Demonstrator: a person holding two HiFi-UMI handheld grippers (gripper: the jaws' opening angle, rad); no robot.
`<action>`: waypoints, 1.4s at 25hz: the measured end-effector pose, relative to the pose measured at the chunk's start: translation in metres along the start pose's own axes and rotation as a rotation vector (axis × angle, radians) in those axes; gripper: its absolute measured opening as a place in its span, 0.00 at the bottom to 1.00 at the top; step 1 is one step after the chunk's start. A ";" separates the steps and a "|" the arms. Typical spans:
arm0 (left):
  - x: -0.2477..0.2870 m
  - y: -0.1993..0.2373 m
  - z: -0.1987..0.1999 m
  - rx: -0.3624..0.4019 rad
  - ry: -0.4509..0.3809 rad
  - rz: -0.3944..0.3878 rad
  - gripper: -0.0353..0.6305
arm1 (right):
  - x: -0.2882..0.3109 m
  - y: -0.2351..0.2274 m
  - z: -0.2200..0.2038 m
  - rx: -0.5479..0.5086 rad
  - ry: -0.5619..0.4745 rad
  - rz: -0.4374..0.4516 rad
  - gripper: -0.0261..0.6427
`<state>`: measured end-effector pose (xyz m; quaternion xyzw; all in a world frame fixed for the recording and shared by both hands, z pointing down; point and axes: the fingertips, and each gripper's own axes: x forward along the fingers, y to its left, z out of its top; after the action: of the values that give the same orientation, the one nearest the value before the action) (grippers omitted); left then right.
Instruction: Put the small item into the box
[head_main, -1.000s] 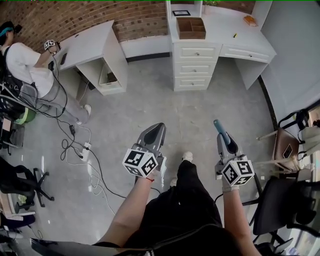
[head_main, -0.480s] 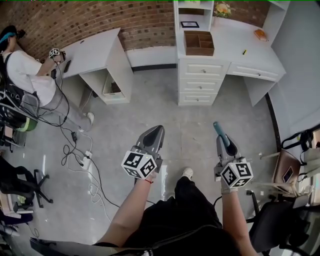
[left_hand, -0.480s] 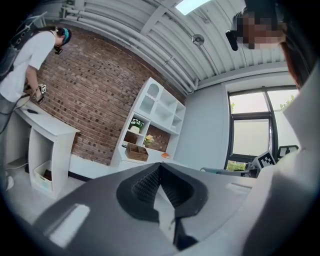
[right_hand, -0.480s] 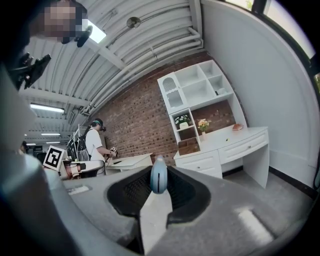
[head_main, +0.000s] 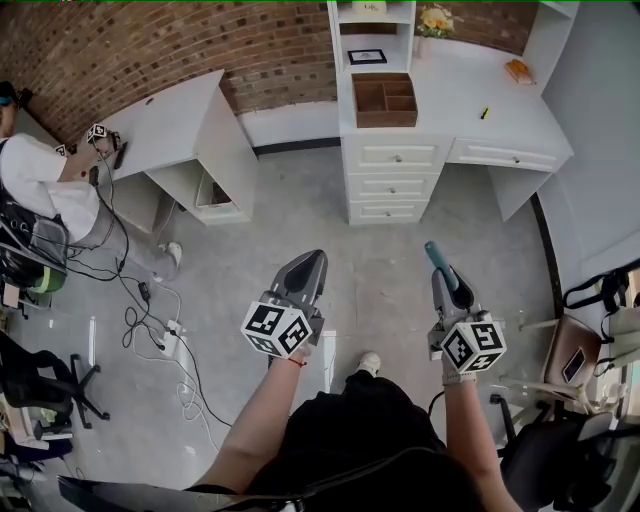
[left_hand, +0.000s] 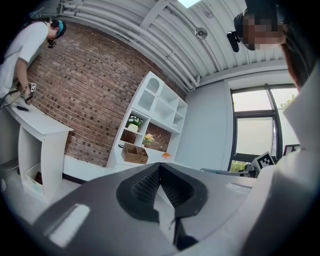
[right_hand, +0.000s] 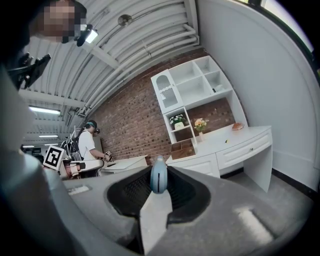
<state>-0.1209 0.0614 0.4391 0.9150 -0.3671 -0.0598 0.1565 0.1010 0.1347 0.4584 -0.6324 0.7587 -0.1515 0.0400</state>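
The left gripper (head_main: 312, 258) hangs over the floor (head_main: 300, 200), jaws together on nothing; the right gripper (head_main: 446, 278) clamps a small blue item (head_main: 440, 256); the wooden box (head_main: 385, 100) sits well ahead on the white desk (head_main: 500, 115)

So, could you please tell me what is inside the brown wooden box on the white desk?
In the head view, the brown wooden box shows only its dividers and bare floor; the compartments look empty. Its front wall hides a thin strip of floor.
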 end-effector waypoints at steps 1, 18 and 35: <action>0.007 0.001 -0.001 0.000 0.000 0.000 0.06 | 0.004 -0.006 0.002 0.000 -0.001 0.000 0.15; 0.076 0.002 0.000 0.007 -0.007 -0.019 0.06 | 0.045 -0.052 0.019 -0.006 -0.010 0.013 0.15; 0.150 0.022 0.005 0.004 0.011 -0.042 0.06 | 0.105 -0.085 0.040 -0.003 -0.007 0.025 0.15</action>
<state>-0.0279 -0.0579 0.4424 0.9231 -0.3470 -0.0573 0.1553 0.1707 0.0120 0.4577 -0.6234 0.7666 -0.1476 0.0434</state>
